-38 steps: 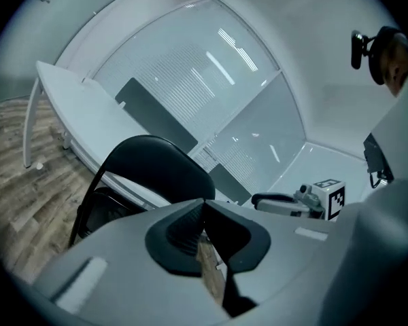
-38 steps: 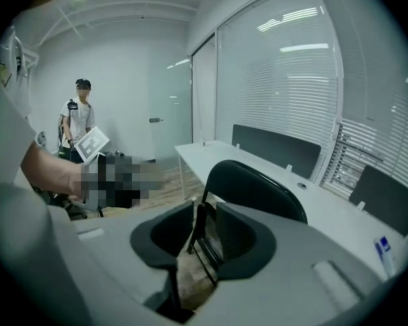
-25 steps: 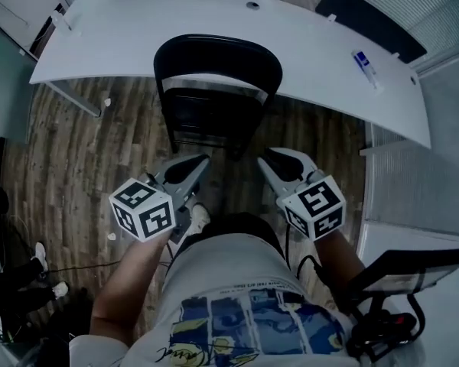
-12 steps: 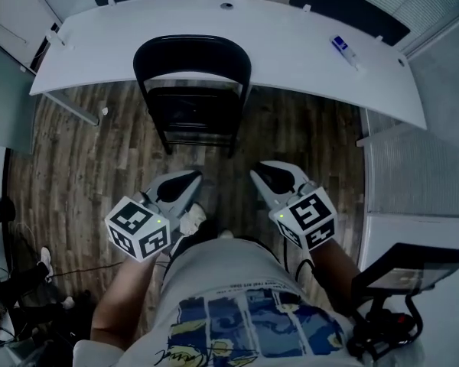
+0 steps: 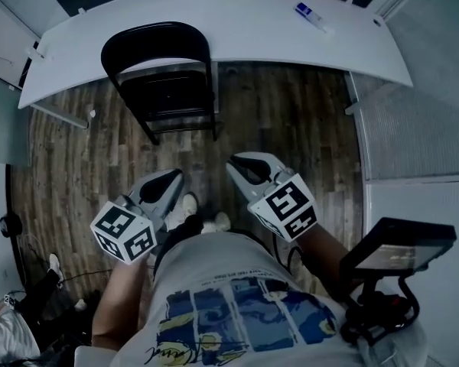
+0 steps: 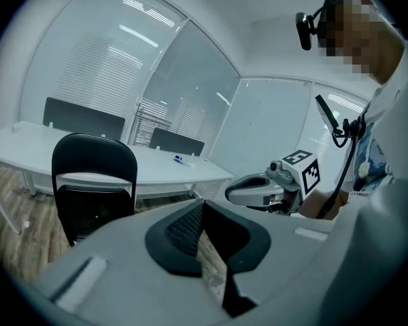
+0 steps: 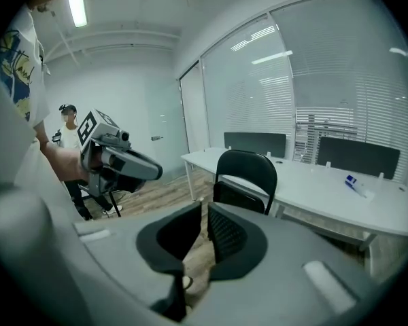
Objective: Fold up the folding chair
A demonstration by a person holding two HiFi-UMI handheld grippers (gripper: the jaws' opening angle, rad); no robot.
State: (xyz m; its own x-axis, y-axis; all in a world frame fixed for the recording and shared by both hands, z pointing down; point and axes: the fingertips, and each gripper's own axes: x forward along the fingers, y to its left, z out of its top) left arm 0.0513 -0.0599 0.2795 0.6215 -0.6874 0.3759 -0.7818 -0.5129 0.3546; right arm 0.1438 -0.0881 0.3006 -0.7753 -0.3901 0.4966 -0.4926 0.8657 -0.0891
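Head view first: the folding chair [image 5: 168,94] stands open on the wood floor [image 5: 291,128], seat down and black backrest upright, hard up against the near edge of the long white desk [image 5: 252,29]. Nobody has hold of it. Both grippers are well short of it, held out in front of the person's printed T-shirt [image 5: 229,312] with bare boards between their tips and the chair legs.

The left gripper [image 5: 168,180] sits low on the left side, marker cube nearest the body, nose aimed up toward the chair. Its own view settles the grip: the two dark pads are pressed flat together with nothing between them. Past those pads, the chair shows at the left and the other gripper hangs off to the right.

The right gripper [image 5: 239,167] rides a touch further forward. Its jaws have just been closing, and a thin slit is left between the pads. Only floor shows through it, so nothing is pinched there. In its view the chair stands dead ahead beyond the jaw tips, desk behind it.

Also in shot are a small blue-and-white marker [image 5: 312,15] lying on the far right of the desk and the person's pale shoes [image 5: 190,205] between the grippers. A second person [image 7: 68,131] stands in the background of the right gripper view.
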